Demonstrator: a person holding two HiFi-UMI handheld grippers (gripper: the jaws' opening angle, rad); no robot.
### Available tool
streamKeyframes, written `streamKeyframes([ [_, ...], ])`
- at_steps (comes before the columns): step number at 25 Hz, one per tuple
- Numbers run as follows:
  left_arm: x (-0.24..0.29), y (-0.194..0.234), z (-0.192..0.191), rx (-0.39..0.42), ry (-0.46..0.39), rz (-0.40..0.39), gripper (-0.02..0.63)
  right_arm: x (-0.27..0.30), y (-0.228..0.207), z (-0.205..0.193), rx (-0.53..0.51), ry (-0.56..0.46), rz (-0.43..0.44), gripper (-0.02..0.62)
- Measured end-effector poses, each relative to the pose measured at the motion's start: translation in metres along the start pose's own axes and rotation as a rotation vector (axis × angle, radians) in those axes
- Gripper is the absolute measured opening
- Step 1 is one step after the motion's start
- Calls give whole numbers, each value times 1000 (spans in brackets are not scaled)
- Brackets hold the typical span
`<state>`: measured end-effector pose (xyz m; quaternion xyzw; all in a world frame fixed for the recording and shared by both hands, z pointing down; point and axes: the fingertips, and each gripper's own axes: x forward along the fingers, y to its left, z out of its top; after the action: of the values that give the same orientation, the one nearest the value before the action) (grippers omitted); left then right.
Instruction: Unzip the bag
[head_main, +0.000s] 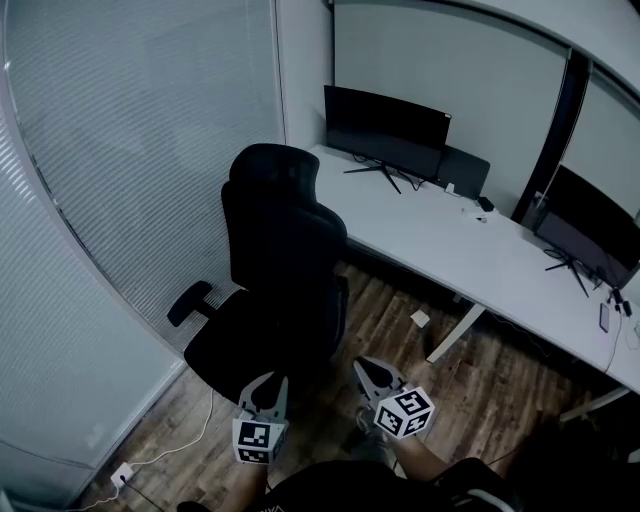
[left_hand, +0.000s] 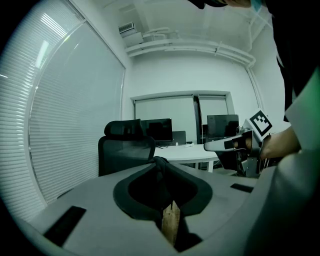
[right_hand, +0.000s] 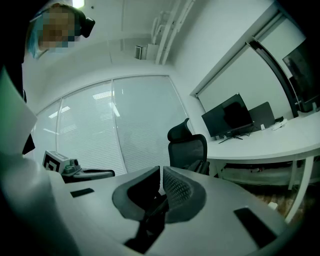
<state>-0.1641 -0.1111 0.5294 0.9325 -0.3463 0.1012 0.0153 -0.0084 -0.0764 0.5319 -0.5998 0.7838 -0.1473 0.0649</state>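
Observation:
No bag shows in any view. In the head view both grippers are held low in front of the person, over the wooden floor and just short of a black office chair (head_main: 280, 270). My left gripper (head_main: 266, 382) points at the chair's seat; in the left gripper view its jaws (left_hand: 160, 162) meet at the tips with nothing between them. My right gripper (head_main: 366, 370) hangs a hand's width to the right. In the right gripper view its jaws (right_hand: 160, 174) stand almost together, with only a thin slit and nothing in it. Each gripper also shows in the other's view: the right gripper (left_hand: 232, 144) and the left gripper (right_hand: 82, 173).
A long white desk (head_main: 480, 250) runs along the back and right, carrying two dark monitors (head_main: 385, 130) (head_main: 590, 235). A glass wall with blinds (head_main: 130, 150) closes off the left. A white cable and socket (head_main: 122, 472) lie on the floor at the lower left.

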Motion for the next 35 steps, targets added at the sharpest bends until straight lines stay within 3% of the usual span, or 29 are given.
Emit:
streamKeyframes([
  [21,-65,-17,-26,-45,-6,41,20,-37,61,-35,-28,58,52,46],
  [35,-76,-16,-34,-72,12,63,20,-39,68,-41,-27,79,62,44],
])
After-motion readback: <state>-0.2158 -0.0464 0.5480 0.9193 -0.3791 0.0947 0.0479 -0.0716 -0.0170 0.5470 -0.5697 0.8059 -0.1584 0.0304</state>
